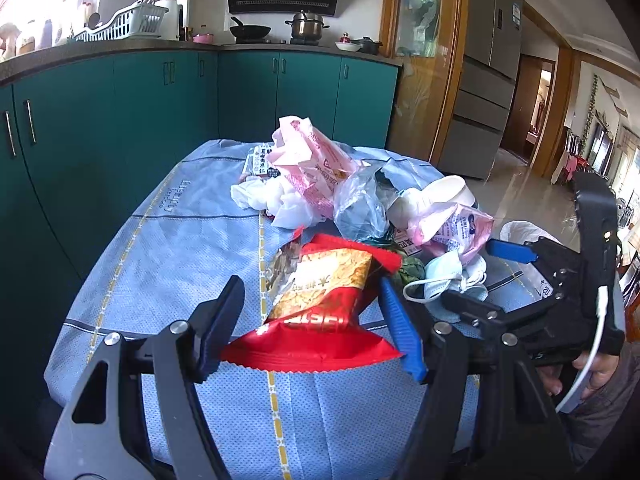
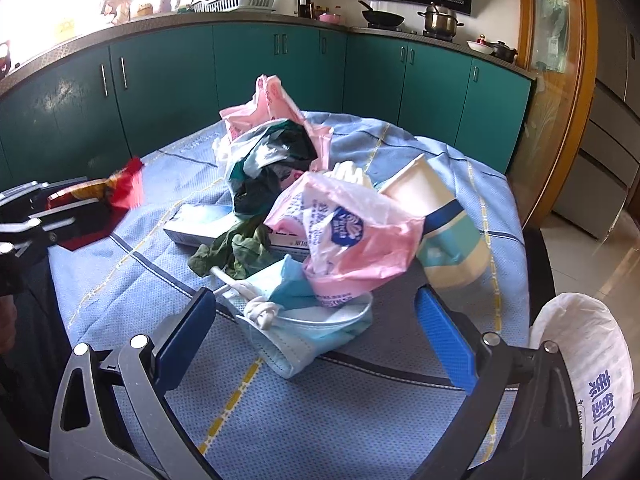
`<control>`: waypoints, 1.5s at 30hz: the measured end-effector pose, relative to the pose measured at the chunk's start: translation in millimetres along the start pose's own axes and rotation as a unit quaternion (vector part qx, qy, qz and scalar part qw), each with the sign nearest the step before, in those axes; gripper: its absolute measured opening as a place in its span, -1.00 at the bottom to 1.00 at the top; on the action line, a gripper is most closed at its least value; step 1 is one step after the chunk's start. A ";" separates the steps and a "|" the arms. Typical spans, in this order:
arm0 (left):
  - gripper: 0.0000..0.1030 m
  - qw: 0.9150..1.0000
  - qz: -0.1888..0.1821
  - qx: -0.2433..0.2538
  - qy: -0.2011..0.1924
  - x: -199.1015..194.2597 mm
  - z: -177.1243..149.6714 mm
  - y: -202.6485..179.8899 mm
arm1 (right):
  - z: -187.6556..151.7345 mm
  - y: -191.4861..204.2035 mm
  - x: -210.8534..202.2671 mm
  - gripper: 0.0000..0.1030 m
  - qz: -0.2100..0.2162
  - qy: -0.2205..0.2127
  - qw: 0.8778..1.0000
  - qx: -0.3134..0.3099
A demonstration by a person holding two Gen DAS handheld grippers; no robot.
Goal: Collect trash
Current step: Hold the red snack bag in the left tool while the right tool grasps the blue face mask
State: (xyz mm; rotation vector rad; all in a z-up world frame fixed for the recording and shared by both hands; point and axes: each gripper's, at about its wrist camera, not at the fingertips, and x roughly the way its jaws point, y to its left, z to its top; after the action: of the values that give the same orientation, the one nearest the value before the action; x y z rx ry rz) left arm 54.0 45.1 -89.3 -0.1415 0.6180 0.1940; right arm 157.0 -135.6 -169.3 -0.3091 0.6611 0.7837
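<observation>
A red and gold snack packet (image 1: 320, 300) sits crosswise between the fingers of my left gripper (image 1: 310, 292), whose pads press its two edges; in the right wrist view the packet (image 2: 120, 188) hangs above the blue tablecloth (image 2: 120, 280). My right gripper (image 2: 316, 312) stands open around a crumpled blue face mask (image 2: 304, 332), pads apart from it. Behind the mask lies a trash pile: a pink plastic bag (image 2: 352, 236), a paper cup (image 2: 440, 216) on its side, a clear bag (image 2: 260, 168) and wilted green leaves (image 2: 236, 248). The right gripper (image 1: 492, 276) also shows at the right of the left wrist view.
A white lined trash bag (image 2: 580, 360) stands open at the table's right edge. White tissues (image 1: 276, 200) and a flat carton (image 2: 208, 228) lie in the pile. Green kitchen cabinets (image 1: 160, 100) run behind the table, a fridge (image 1: 484, 80) at the right. A hand (image 1: 592, 376) holds the right gripper.
</observation>
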 end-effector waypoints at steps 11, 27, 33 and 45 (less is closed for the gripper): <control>0.35 1.000 0.006 -0.013 -0.003 -3.9 1.0 9.6 | 0.7 0.0 0.1 -0.10 0.023 0.003 1.000 0.004; 0.35 1.000 0.008 -0.010 -0.010 -7.6 2.5 8.0 | -5.7 6.7 -47.1 -0.51 0.065 -0.052 0.997 -0.011; 0.35 1.000 0.008 -0.003 -0.005 -3.7 1.5 4.2 | -8.1 7.8 -33.3 -0.40 0.069 -0.012 0.998 -0.012; 0.35 1.000 0.013 -0.012 -0.023 -8.2 2.2 9.5 | -22.2 27.5 -16.1 -0.35 0.038 0.029 0.997 -0.063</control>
State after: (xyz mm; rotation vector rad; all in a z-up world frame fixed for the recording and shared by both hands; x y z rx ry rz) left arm 46.7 53.6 -83.4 -0.1527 0.5721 0.2293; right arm 118.8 -136.6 -176.1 -0.4246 0.6814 0.8938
